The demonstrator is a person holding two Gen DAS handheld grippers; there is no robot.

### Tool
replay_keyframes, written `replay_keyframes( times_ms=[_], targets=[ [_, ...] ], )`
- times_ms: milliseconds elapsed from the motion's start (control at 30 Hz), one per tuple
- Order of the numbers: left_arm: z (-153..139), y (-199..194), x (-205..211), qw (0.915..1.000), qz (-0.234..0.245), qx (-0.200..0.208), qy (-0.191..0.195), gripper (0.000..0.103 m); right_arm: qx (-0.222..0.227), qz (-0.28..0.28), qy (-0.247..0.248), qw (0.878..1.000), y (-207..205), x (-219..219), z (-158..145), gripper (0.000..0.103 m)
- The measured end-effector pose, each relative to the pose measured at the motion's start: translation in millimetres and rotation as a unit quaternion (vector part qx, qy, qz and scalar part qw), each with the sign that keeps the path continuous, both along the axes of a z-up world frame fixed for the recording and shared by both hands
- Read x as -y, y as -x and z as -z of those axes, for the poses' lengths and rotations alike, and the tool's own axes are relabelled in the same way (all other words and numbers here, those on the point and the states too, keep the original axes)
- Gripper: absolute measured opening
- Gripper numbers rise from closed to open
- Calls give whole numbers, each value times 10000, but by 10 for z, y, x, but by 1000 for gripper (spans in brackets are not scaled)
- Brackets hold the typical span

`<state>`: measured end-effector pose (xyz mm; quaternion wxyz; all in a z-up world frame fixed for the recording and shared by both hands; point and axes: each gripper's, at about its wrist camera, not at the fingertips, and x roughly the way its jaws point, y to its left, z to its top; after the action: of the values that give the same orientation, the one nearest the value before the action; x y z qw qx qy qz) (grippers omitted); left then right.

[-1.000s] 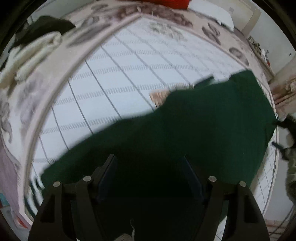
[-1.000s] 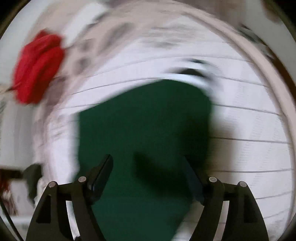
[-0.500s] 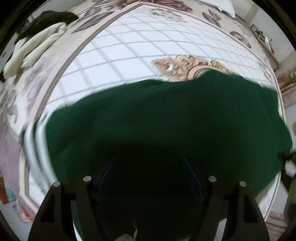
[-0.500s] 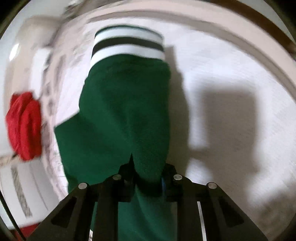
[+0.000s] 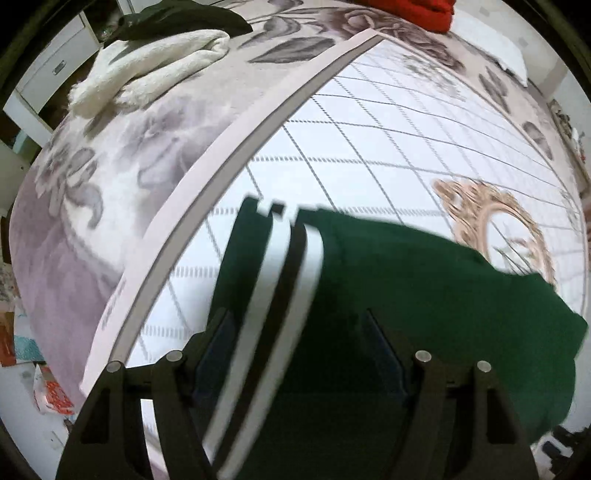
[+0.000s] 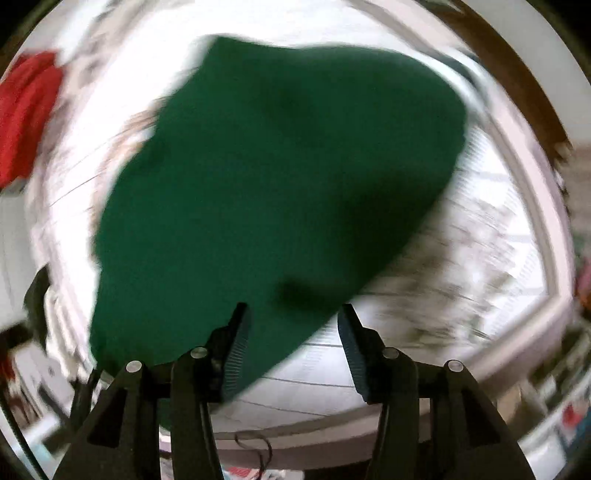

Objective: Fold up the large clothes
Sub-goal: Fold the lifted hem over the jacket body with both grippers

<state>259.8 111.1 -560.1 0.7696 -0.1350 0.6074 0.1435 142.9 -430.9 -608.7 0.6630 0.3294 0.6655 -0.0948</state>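
on the white gridded bedspread (image 5: 424,122) lies the green garment (image 5: 424,295), soft, limp and light in your hands, so pinch its striped cuff (image 5: 280,280) or a hem. your left gripper (image 5: 299,350) stands wide over it; your right gripper (image 6: 291,339) is opening, pads clear of cloth. open bed lies beyond; cream towel (image 5: 147,70) sits well apart.

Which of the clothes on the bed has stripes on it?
The green garment; its cuff has white stripes. The cream one and the red one look plain.
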Motion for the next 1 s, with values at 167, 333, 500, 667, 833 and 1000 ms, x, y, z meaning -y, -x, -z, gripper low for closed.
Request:
replay_keyframes(
  times_ms=[167, 333, 500, 667, 833, 1000],
  targets=[
    [313, -202, -148, 9990, 78, 90, 432, 33, 426, -253, -185, 9986, -346, -565, -6, 55],
    [76, -54, -39, 9966, 316, 613, 453, 9, 370, -443, -85, 9983, -544, -1032, 190, 55],
    [-401, -21, -251, 9877, -48, 1357, 770, 8, 178, -766, 133, 9968, -710, -1335, 535, 55],
    [-117, -437, -312, 9905, 29, 1119, 794, 8, 189, -927, 185, 9953, -690, -1365, 658, 55],
    [399, -683, -347, 9952, 102, 492, 837, 23, 133, -941, 63, 9955, -723, -1366, 659, 59],
    [126, -561, -268, 9974, 163, 364, 606, 35, 93, -848, -124, 9963, -675, -1282, 592, 59]
  ],
)
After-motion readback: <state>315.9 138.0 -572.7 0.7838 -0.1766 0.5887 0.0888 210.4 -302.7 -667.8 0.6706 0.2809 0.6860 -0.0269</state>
